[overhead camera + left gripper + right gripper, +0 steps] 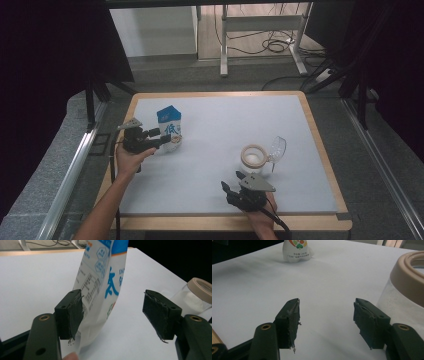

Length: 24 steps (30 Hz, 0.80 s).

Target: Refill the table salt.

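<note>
Left jaws: apart, with the carton [100, 287] between them; the left pad touches or nearly touches its side, the right pad stands clear of it, so nothing is clamped.
Right jaws: apart, nothing between them, bare mat between the pads.
Left gripper [159, 139]: at the left of the table [320, 150], lying about level, pointing right at the carton; a hand [131, 159] holds it from the near side.
Right gripper [231, 181]: at the near edge, right of centre, held by a hand [261, 216], with its grey plate on top; it points toward the far left, just near of the jar.
Carton: a blue and white milk carton [169, 130], upright with a gabled top, left of centre on the white mat [220, 125]. In the left gripper view its lower part looks squeezed in and creased. In the right gripper view its base [297, 250] shows far off, beyond the jaws.
Jar: a clear jar [253, 159] with a beige rim, open at the top, right of centre and well apart from the carton. It shows at the right edge of both gripper views [197, 293] [409, 290]; in the right gripper view it stands just beside the right jaw.
Lid: a clear lid [276, 148] leans tilted at the jar's right side, touching it.
Floor: cables [270, 45] and a metal frame [260, 25] lie beyond the far edge.
</note>
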Motion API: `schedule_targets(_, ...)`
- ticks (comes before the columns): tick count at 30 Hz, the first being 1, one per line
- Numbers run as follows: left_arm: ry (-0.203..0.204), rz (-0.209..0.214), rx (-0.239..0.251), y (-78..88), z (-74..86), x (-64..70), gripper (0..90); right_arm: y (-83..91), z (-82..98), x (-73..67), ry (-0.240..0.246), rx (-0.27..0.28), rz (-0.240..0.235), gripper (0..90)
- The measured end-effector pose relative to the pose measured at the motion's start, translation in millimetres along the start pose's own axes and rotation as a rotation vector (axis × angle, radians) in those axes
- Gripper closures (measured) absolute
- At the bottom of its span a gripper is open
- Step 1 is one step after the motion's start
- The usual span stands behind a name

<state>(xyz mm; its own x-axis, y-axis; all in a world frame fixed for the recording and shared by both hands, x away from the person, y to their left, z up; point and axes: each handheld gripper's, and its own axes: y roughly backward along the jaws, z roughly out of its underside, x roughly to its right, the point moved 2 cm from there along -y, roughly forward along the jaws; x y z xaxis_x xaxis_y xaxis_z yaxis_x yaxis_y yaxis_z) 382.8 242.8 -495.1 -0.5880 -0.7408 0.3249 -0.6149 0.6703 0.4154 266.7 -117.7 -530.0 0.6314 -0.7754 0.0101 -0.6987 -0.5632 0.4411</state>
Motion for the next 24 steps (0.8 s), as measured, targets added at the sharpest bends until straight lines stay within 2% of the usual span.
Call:
schedule_targets(6, 0.007, -0.005, -0.016, 6.9, 16.5, 5.8, 32.5, 4.7, -0.7, 4.9, -0.006, 0.010, 0.001, 38.7)
schedule_targets(9, -0.006, -0.010, -0.025, 9.1, 27.1, 13.2, 32.7, 7.8, -1.1, 8.7, -0.001, 0.020, 0.000, 38.7)
schedule_targets(11, -0.004, 0.001, -0.025, 9.6, 32.6, 17.4, 33.0, 9.9, -0.8, 12.1, -0.002, 0.023, -0.002, 38.8)
schedule_targets(16, -0.032, 0.019, -0.037, 8.5, 44.8, 29.6, 33.7, 12.0, 1.0, 19.9, -0.016, 0.022, -0.013, 39.0)
schedule_targets(18, -0.054, 0.026, -0.048, 6.6, 49.6, 34.1, 33.9, 13.4, 1.4, 22.6, -0.019, 0.024, -0.022, 40.7)
schedule_targets(24, -0.071, 0.045, -0.060, 2.4, 61.1, 43.7, 34.2, 21.0, -0.4, 30.8, -0.024, 0.038, -0.041, 48.9)
